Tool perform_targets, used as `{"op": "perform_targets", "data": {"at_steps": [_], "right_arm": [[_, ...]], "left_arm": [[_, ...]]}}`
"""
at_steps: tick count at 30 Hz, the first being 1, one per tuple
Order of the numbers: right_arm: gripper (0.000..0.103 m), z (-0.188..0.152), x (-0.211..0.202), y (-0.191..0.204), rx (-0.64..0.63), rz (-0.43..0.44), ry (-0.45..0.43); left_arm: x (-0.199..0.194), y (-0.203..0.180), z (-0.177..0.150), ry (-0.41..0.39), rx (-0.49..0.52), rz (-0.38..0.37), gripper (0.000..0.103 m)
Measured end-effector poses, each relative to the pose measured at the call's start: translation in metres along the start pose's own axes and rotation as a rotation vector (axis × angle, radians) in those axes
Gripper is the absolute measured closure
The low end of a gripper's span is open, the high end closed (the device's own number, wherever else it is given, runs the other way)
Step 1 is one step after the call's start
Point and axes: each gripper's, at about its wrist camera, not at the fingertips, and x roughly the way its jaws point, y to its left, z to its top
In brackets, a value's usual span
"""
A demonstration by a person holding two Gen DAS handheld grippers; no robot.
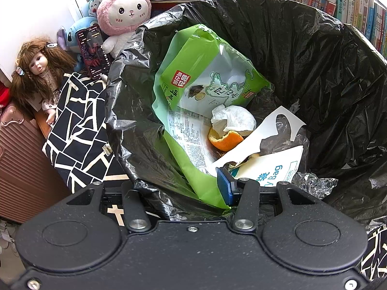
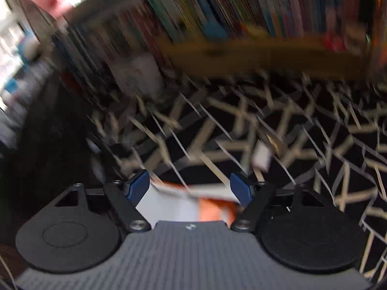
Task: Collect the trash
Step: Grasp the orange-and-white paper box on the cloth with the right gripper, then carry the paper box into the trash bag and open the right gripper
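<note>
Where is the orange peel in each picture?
Left wrist view: the orange peel lies low in the black trash bag, under a crumpled white tissue, right of the green packet.
Right wrist view: not in it; the picture is blurred.
Shared landmark: the black cloth with cream lines, with book spines behind.

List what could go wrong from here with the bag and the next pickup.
1. The left gripper seems to pinch only the thin rim of the black trash bag; it could slip or tear.
2. The green wrapper stands tall near the rim and could block new trash.
3. The right gripper is open over a blurred white-and-orange piece; closing might catch the patterned cloth.
</note>
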Motion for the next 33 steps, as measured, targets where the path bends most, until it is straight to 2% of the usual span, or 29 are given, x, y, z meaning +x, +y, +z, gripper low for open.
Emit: {"op": "perform_targets", "data": {"at_steps": [3, 10, 12, 13, 15, 18, 23, 31, 33], "right_arm": [[0.02, -0.025, 0.026, -0.012, 0.018, -0.038, 0.092], [0.02, -0.052, 0.053, -0.01, 0.012, -0.031, 0.173], [0.029, -0.056, 0.058, -0.007, 0.015, -0.022, 0.199], [0.049, -0.059, 0.059, -0.005, 0.012, -0.015, 0.208], [0.05, -0.062, 0.056, -0.002, 0.006, -0.001, 0.203], [0.05, -0.06, 0.044, 0.0, 0.013, 0.031, 0.167], [0.05, -0.042, 0.012, -0.003, 0.04, 0.046, 0.06], [0.05, 0.004, -0.058, -0.005, 0.083, 0.058, -0.192], [0.05, 0.018, -0.08, -0.004, 0.096, 0.094, -0.269]], "left_arm": [[0.0, 0.0, 0.0, -0.001, 0.001, 0.001, 0.057], [0.0, 0.0, 0.001, -0.001, 0.003, 0.003, 0.057], [0.0, 0.0, 0.001, -0.001, 0.004, 0.002, 0.057], [0.0, 0.0, 0.001, -0.001, 0.003, 0.002, 0.057], [0.0, 0.0, 0.001, -0.002, 0.002, 0.001, 0.057], [0.0, 0.0, 0.0, -0.002, 0.002, 0.002, 0.057], [0.0, 0.0, 0.001, -0.002, 0.002, 0.001, 0.057], [0.0, 0.0, 0.0, -0.002, 0.001, 0.001, 0.057], [0.0, 0.0, 0.0, -0.002, 0.0, 0.0, 0.057]]}}
